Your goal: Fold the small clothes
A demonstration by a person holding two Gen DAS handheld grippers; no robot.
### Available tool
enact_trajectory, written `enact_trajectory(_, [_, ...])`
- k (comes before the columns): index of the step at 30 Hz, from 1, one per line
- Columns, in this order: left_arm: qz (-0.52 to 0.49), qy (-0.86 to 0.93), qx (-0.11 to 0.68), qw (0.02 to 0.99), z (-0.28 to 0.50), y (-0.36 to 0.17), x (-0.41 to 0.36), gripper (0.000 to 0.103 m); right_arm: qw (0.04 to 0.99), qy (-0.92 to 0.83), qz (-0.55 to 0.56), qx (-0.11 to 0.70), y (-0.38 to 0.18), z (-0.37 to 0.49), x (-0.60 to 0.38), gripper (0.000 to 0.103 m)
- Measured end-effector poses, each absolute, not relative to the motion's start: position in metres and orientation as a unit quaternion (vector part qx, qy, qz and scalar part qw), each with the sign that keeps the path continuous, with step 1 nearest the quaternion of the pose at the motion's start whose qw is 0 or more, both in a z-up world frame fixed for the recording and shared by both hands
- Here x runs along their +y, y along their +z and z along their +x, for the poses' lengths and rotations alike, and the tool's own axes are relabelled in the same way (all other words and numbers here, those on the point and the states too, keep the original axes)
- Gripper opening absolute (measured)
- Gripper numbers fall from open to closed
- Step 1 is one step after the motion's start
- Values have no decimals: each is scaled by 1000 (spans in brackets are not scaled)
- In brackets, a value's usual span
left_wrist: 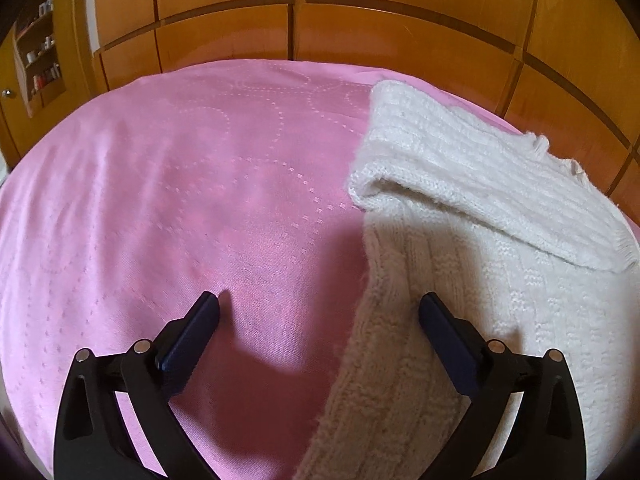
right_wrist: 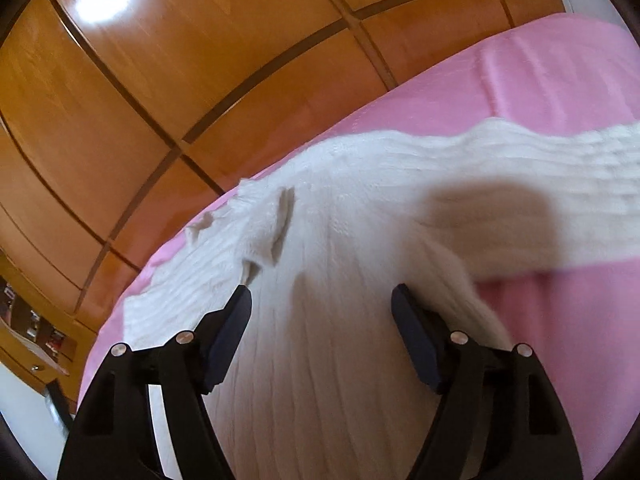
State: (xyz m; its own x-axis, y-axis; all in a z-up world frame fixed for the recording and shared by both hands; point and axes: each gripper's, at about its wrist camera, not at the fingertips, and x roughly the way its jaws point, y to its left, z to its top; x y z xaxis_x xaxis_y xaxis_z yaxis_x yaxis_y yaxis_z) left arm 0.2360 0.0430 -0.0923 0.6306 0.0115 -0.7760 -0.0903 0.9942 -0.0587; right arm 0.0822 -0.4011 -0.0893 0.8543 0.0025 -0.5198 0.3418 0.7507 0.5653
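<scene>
A white knitted sweater [left_wrist: 480, 264] lies on the pink bedspread [left_wrist: 180, 200], with one sleeve [left_wrist: 452, 168] folded across its body. My left gripper [left_wrist: 320, 308] is open and empty, just above the sweater's left side edge, one finger over the bedspread and one over the knit. In the right wrist view the same sweater [right_wrist: 340, 280] fills the middle, a sleeve [right_wrist: 540, 184] stretching to the right. My right gripper [right_wrist: 322, 300] is open and empty over the sweater's body, near the neckline [right_wrist: 280, 220].
A wooden panelled wardrobe [left_wrist: 320, 12] stands right behind the bed and also shows in the right wrist view [right_wrist: 160, 80]. An open shelf [left_wrist: 40, 52] with small bottles is at the far left.
</scene>
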Motion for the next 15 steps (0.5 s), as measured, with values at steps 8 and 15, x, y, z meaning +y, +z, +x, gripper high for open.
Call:
enact_trajectory(8, [-53, 25, 429, 902, 235, -93, 44, 99, 857, -227, 421, 190, -100, -28, -483, 63])
enact_trajectory(15, [-56, 25, 429, 901, 236, -94, 44, 99, 771, -326, 540, 89, -122, -112, -571, 41])
